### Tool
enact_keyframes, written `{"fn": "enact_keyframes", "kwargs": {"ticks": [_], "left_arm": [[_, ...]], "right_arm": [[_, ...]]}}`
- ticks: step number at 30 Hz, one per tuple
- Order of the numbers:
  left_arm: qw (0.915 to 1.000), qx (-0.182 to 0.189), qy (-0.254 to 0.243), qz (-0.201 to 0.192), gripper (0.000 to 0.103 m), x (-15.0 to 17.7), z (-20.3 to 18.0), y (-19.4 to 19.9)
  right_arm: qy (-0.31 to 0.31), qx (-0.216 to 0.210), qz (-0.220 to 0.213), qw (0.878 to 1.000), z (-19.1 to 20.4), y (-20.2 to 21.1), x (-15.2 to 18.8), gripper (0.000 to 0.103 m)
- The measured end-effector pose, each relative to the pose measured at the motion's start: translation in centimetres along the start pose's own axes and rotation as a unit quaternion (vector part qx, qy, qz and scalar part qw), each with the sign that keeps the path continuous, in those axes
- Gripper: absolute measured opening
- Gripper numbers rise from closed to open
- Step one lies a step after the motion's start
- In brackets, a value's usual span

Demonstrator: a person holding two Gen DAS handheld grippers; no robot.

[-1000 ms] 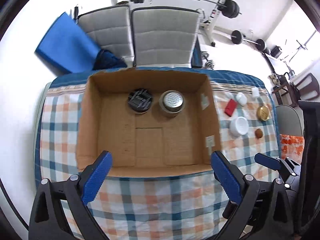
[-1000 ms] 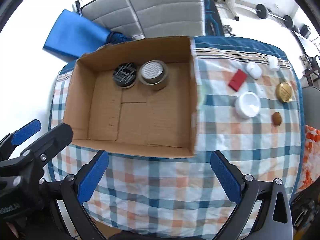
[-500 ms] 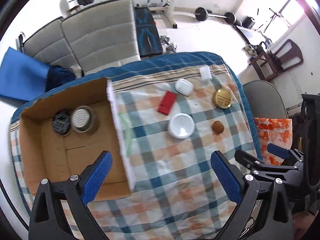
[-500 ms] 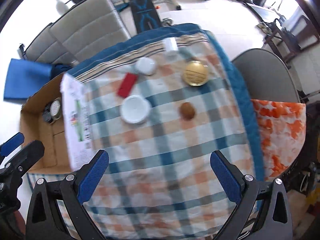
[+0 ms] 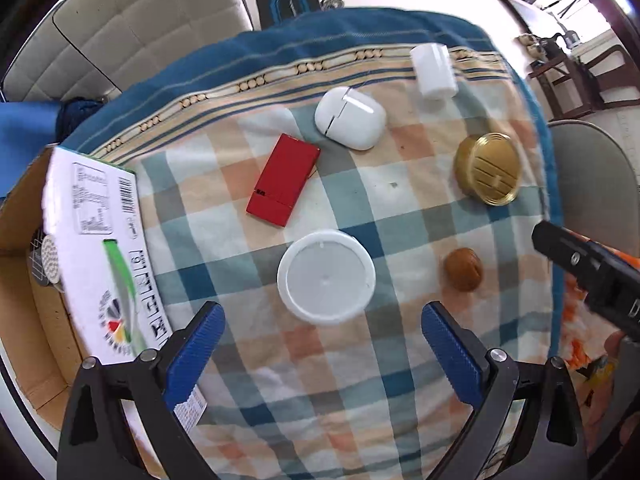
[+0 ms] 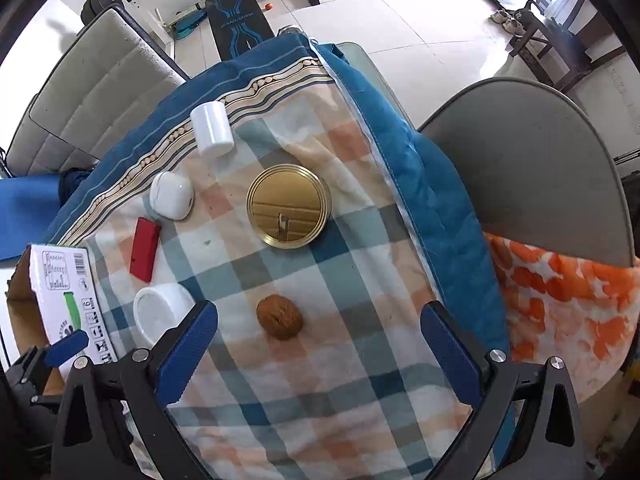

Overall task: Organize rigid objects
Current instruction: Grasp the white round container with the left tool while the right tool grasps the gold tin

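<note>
On the checked cloth (image 5: 248,364) covering the worktop, six loose rigid items lie apart from one another: a white round lid (image 5: 326,277), a red flat case (image 5: 283,179), a white earbud case (image 5: 350,117), a white cylinder (image 5: 433,66), a gold disc (image 5: 488,168) and a walnut (image 6: 279,317). One second ago both cameras faced down into the cardboard box (image 5: 24,320); both views have since swung to the person's right, so the box now sits at the left edge of each view and the loose items fill the centre. Two round objects (image 5: 46,262) placed in the box are only partly visible past its printed flap. The left gripper (image 5: 320,352) is released, fingers spread wide and empty, with the white round lid just ahead of the gap. The right gripper (image 6: 318,350) is likewise released and empty, with the walnut just ahead between its fingers. Judgement: the sorting has moved from the box to selection of the next item; the lid and the walnut are the likely candidates, and six items remain outside the box.
</note>
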State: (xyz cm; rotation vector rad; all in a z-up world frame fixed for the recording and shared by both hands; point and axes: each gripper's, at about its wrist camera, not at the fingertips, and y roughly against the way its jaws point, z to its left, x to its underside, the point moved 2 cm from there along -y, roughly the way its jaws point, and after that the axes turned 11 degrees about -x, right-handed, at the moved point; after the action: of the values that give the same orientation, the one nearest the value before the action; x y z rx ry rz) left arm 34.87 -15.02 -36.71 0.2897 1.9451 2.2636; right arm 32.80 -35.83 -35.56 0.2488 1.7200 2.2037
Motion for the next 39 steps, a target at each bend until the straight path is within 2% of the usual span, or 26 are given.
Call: {"fn": "enact_keyframes", "kwargs": {"ticks": [10, 12, 14, 16, 18, 19, 21, 22, 23, 30, 39], "left_arm": [[0.9987, -0.009, 0.022, 0.046, 0.101, -1.5, -0.3, -4.6], [0.9983, -0.011, 0.024, 0.052, 0.101, -1.6, -0.3, -5.2], [0.998, -0.013, 0.024, 0.058, 0.101, -1.6, -0.3, -5.6], [0.9977, -0.015, 0.024, 0.061, 0.101, -1.6, -0.3, -6.0], [0.9977, -0.021, 0.021, 0.061, 0.101, -1.9, -0.4, -6.5], [0.9977, -0.024, 0.018, 0.06, 0.099, -1.9, -0.4, -6.6], [0.9982, -0.021, 0.015, 0.055, 0.081, -1.8, -0.6, -6.7], [0.9981, -0.013, 0.014, 0.058, 0.078, -1.7, -0.7, -6.9], [0.998, -0.008, 0.013, 0.061, 0.067, -1.5, -0.8, -7.0], [0.9983, -0.011, 0.003, 0.057, 0.066, 0.3, -1.0, -6.9], [0.9978, 0.007, -0.021, 0.063, 0.066, 6.7, -1.6, -6.4]], "right_arm": [[0.006, 0.001, 0.036, 0.999, 0.3, -6.3, -4.7, 0.101], [0.007, 0.002, 0.044, 0.999, 0.4, -7.3, -5.1, 0.093], [0.009, 0.003, 0.051, 0.999, 0.4, -8.2, -5.3, 0.075], [0.014, 0.006, 0.056, 0.998, 0.5, -8.6, -5.3, 0.069], [0.016, 0.009, 0.054, 0.998, 0.5, -8.7, -5.2, 0.069], [0.02, 0.009, 0.055, 0.998, 0.6, -8.7, -5.2, 0.069], [0.026, 0.01, 0.059, 0.998, 0.7, -8.8, -5.0, 0.068], [0.029, 0.01, 0.062, 0.998, 0.7, -8.7, -4.9, 0.068], [0.031, 0.011, 0.064, 0.997, 0.5, -8.8, -4.6, 0.068], [0.042, 0.017, 0.081, 0.996, -1.3, -7.6, -1.8, 0.068], [0.055, 0.014, 0.123, 0.991, -4.7, -6.7, 5.0, 0.068]]}}
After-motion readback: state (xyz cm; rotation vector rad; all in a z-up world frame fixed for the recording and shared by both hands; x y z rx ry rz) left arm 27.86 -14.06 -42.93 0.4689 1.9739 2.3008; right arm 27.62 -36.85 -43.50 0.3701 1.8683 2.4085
